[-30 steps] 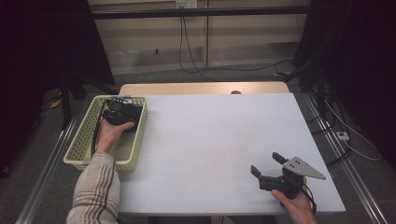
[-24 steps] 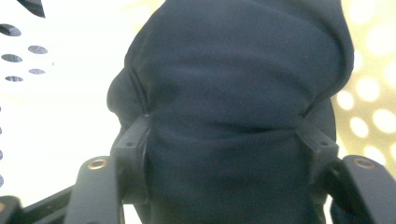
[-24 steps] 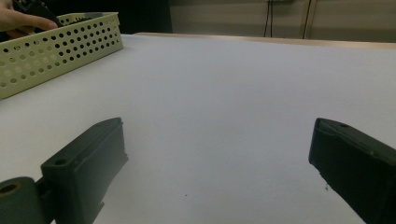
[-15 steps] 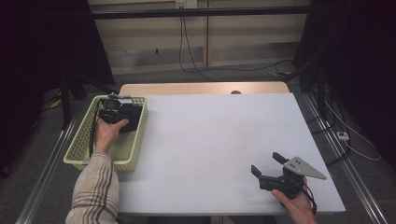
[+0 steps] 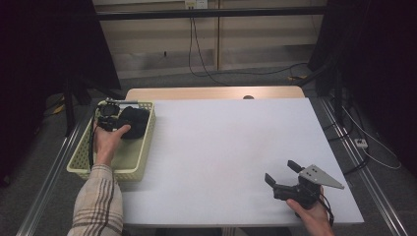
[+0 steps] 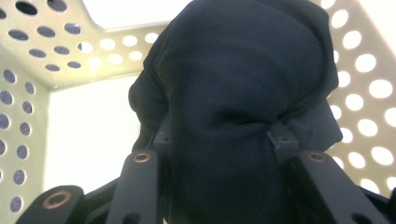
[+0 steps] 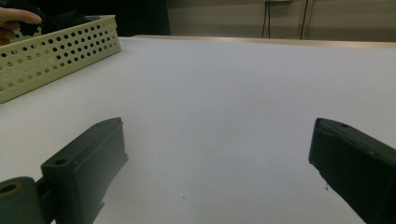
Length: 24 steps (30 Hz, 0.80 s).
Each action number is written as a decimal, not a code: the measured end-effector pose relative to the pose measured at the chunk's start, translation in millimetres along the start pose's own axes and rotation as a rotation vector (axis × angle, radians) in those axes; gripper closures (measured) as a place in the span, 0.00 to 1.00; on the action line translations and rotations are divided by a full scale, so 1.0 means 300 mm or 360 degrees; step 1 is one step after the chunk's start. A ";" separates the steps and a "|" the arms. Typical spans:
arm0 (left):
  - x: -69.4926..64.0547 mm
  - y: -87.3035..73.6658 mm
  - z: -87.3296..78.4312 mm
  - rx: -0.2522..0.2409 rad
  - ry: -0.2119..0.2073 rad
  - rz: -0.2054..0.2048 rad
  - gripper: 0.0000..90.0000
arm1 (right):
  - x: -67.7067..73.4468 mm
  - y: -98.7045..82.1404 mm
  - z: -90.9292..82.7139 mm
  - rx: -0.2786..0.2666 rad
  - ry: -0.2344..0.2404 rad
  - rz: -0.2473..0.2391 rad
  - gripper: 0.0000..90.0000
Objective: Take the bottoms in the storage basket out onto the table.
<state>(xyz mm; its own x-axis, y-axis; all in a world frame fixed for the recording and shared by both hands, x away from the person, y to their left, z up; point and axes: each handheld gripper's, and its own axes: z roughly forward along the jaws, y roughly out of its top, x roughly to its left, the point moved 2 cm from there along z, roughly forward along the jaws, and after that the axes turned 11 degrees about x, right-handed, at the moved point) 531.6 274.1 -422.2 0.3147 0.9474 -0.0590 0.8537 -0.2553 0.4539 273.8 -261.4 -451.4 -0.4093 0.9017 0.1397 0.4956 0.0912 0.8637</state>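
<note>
Left gripper (image 5: 114,118) down inside the pale yellow perforated basket (image 5: 133,164) at the table's left edge, jaws clamped on a bundle of dark navy cloth (image 6: 243,93). Jaws just closed, with the fabric between them: in the left gripper view, pinched into a crease across the two black fingertips (image 6: 282,137) and bulging above them. Seen from above, the same dark cloth (image 5: 134,120) lying in the far end of the basket, against its right wall, held by the hand in a plaid sleeve (image 5: 98,206). Holed basket walls (image 6: 28,70) close on both sides of the cloth in the left gripper view. Right gripper (image 5: 284,176) resting low over the white table (image 5: 221,147) near its right front corner, well apart from the basket, jaws spread wide with nothing but bare tabletop between them. Basket (image 7: 56,51) visible far off at upper left in the right gripper view.
</note>
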 end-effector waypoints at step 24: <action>-0.026 -0.036 -0.143 -0.0376 0.0009 0.0011 0.66 | 0.002 -0.001 0.001 0.0002 0.0001 -0.0006 0.04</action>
<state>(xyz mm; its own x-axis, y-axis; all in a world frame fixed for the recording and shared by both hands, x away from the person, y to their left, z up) 502.3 277.7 -388.4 0.3173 0.9470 -0.0508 0.7305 -0.2099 0.6499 273.7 -260.8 -451.7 -0.4114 0.9011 0.1368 0.4949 0.0948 0.8638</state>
